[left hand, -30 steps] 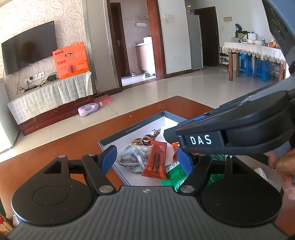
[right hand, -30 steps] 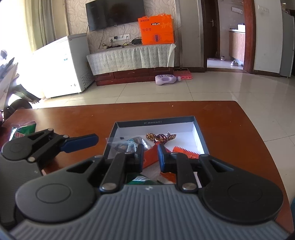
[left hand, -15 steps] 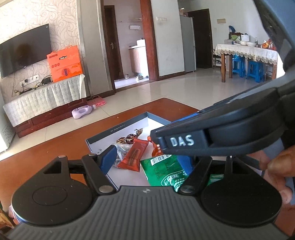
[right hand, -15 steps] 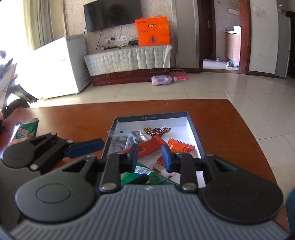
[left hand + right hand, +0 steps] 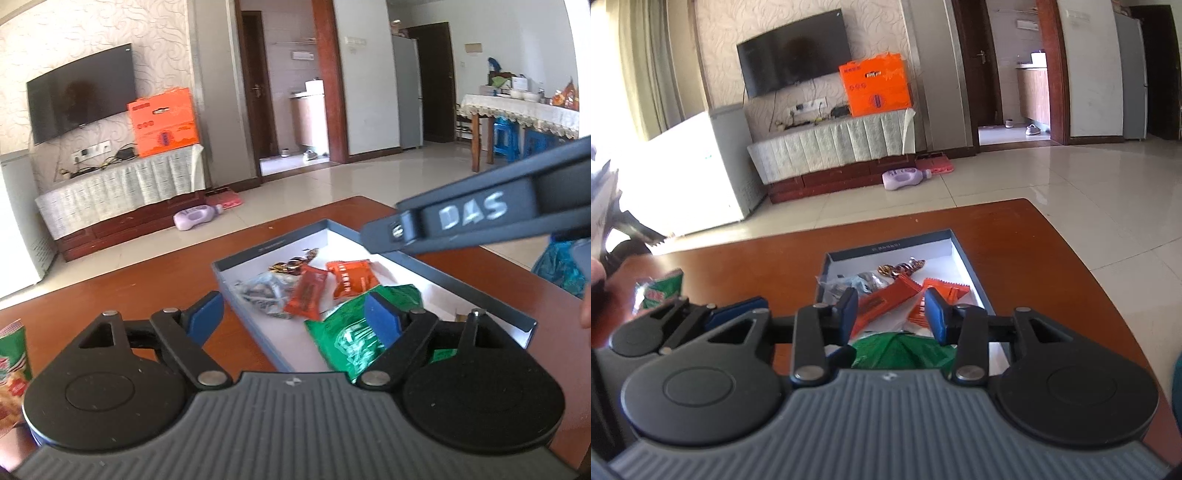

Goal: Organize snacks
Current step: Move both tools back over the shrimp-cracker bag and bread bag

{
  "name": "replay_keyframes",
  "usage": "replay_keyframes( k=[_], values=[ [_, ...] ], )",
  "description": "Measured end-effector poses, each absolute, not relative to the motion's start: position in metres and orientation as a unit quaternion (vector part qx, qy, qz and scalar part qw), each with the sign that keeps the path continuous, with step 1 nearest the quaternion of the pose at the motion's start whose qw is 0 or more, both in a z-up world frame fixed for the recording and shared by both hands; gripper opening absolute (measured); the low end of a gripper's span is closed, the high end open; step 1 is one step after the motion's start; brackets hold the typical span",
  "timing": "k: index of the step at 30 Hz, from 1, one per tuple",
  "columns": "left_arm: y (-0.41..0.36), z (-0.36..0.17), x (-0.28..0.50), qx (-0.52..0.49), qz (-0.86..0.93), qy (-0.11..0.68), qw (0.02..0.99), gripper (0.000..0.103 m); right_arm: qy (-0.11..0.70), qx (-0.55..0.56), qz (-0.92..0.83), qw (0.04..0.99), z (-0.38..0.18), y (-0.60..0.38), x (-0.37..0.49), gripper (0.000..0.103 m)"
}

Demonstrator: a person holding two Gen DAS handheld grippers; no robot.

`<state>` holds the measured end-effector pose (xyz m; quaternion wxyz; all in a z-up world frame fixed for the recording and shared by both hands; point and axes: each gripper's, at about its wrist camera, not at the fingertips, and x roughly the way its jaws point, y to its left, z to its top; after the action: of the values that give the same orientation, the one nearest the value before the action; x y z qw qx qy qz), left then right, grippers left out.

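Note:
A shallow grey box with a white floor sits on the brown table. In it lie a green packet, an orange bar, an orange packet, a clear bag and brown wrapped candy. My left gripper is open and empty above the box's near left edge. My right gripper is open and empty just above the green packet, with the orange bar beyond it. The box also shows in the right wrist view.
Another green snack bag lies on the table at the left, also seen at the left edge of the left wrist view. The right gripper's body crosses above the box's right side. The table's far edge drops to a tiled floor.
My right gripper has opened wider and risen off the green packet, which now lies free in the box. Both grippers have drawn back a little from the box.

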<state>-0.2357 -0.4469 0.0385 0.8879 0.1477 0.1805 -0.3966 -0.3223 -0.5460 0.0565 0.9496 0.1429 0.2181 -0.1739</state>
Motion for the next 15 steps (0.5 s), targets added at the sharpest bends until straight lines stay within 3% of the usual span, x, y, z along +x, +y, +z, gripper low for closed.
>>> replay_keyframes(
  k=[3, 7, 15],
  values=[
    [-0.431, 0.044, -0.236, 0.142, -0.376, 0.181, 0.898, 0.089, 0.203, 0.146, -0.162, 0.955, 0.061, -0.536, -0.325, 0.044],
    [-0.399, 0.051, -0.235, 0.135, -0.327, 0.182, 0.918, 0.090, 0.186, 0.133, -0.138, 0.964, 0.067, -0.513, -0.317, 0.058],
    [-0.306, 0.058, -0.190, 0.106, -0.172, 0.190, 0.961, 0.097, 0.202, 0.118, -0.069, 0.970, 0.065, -0.465, -0.273, 0.058]
  ],
)
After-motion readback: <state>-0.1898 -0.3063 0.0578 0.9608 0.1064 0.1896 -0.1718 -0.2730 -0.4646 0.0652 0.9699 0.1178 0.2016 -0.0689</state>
